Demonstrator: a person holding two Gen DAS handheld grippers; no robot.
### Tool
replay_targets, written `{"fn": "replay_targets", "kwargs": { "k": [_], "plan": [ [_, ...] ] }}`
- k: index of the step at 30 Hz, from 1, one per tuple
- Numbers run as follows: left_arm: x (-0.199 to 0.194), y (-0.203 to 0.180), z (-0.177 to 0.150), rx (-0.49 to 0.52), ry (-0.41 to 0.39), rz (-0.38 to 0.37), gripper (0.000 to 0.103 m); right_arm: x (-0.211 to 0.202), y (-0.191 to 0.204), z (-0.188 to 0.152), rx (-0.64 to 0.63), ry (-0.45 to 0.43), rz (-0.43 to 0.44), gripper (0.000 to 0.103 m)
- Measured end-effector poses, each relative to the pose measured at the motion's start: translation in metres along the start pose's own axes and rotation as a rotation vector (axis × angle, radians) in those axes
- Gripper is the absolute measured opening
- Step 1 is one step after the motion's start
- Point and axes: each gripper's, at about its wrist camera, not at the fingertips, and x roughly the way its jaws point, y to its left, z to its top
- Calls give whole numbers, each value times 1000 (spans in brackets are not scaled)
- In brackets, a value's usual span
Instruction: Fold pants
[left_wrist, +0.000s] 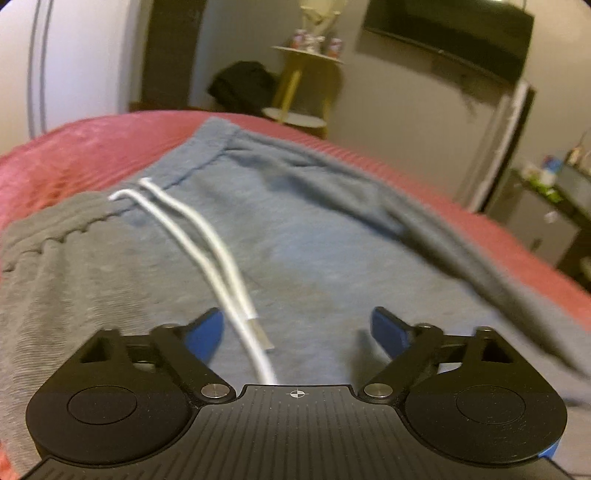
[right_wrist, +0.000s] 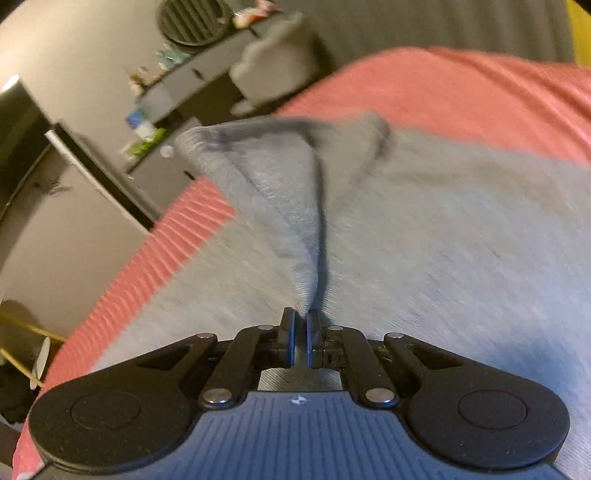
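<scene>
While the grey pants (left_wrist: 280, 236) are lying spread across the red bedcover (left_wrist: 74, 155), the fold is looking only just begun: the waistband is sitting towards the far left of the left wrist view, the white drawstring (left_wrist: 207, 254) is trailing loose down the fabric, and one layer of cloth is running diagonally across the right side, though blur is making it hard to say whether that is a leg being brought over. Nothing like a neat stacked bundle is showing yet, so most of the folding is judged to be still ahead.

The left gripper (left_wrist: 297, 332) is hanging just above the cloth with its blue fingers standing well apart and nothing between them; the drawstring ends are passing just inside its left finger without being pinched, and the pants are filling the view below and ahead of it.

Further right, in the right wrist view, the right gripper (right_wrist: 301, 338) is clamping its jaws together on a pinch of the pants (right_wrist: 424, 229), and the fabric is rising from the pads in a taut ridge towards a lifted corner beyond, near the edge of the bedcover (right_wrist: 461, 85).
</scene>
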Motion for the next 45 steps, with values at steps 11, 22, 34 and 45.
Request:
{"fn": "replay_targets", "kwargs": {
  "k": [11,22,34,45],
  "plan": [
    [71,-47,96,-194,183,-182,91,20,9,11,-147,-125,74,21],
    [163,-118,99,-24,417,-69,70,24,34,4,-364,-195,29,26],
    [84,-92,105,-114,350,-221,11,2,7,29,-142,-205,85,8],
    [-111,21,-16,-173,284,-315,12,-119,-98,44,97,-194,129,8]
  ]
}}
